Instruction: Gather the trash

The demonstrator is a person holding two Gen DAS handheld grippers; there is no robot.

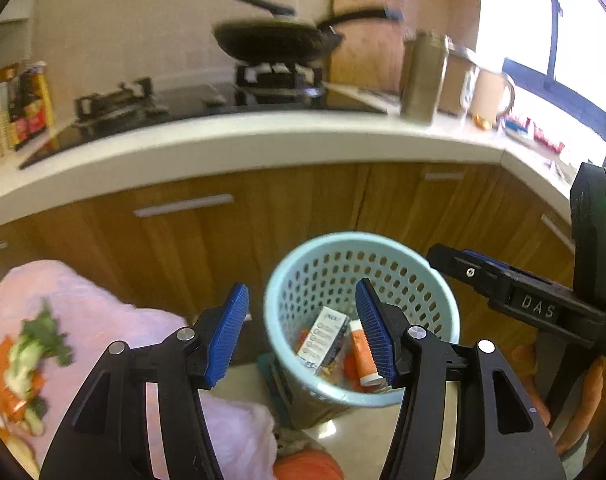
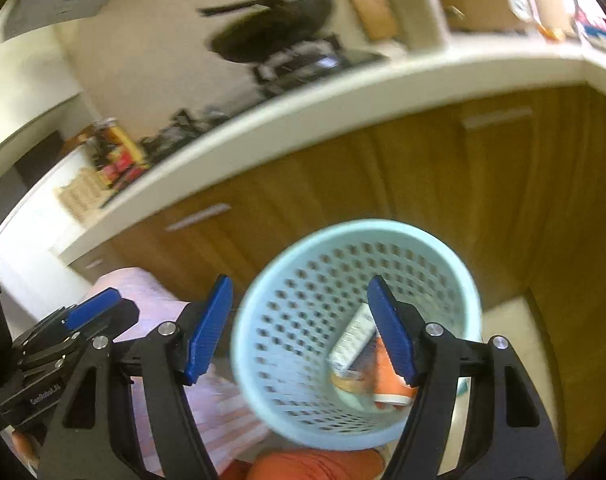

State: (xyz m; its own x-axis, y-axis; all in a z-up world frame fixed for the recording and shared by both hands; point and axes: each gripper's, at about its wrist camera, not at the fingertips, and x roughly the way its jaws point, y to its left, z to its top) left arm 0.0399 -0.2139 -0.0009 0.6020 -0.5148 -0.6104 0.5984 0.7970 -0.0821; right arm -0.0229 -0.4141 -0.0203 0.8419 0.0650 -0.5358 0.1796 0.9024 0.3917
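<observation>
A: Nearest, low in the left wrist view?
B: Left gripper [image 1: 303, 334], blue pads spread apart, nothing pinched between them. Hangs over the near rim of the light blue perforated basket [image 1: 443, 300].

A: And in the right wrist view?
B: Right gripper [image 2: 303, 330], likewise spread, nothing clamped. Left pad outside the basket wall, right pad over the basket's mouth. Also seen from the left wrist view, coming in from the right edge above the basket's right rim.

A: Trash already in?
B: Yes. Down in the basket's bottom: a white carton [image 1: 323, 338] standing tilted, an orange tube with a white cap [image 1: 363, 360] just right of it, and some small orange scraps [image 1: 349, 368] underneath, too blurred to name.

A: To the left of the basket?
B: A pink cloth [image 1: 103, 320] on a low surface, bearing leafy green vegetable scraps [image 1: 35, 344] and orange peelings [image 1: 7, 384]. Well apart from the basket.

A: Near bottom edge?
B: Something orange [image 1: 307, 466], cut off by the frame; cannot tell what.

A: Further back?
B: Wooden cabinet doors [image 1: 263, 220] with metal handles, right behind the basket. Above them a pale counter edge [image 1: 223, 148].

A: Farthest?
B: A black stove top [image 1: 163, 108] with a dark pan [image 1: 275, 40] on the right burner, a metal flask [image 1: 423, 76] and a cream mug [image 1: 491, 94] further right, bottles [image 1: 31, 100] at far left. All motion-blurred.
</observation>
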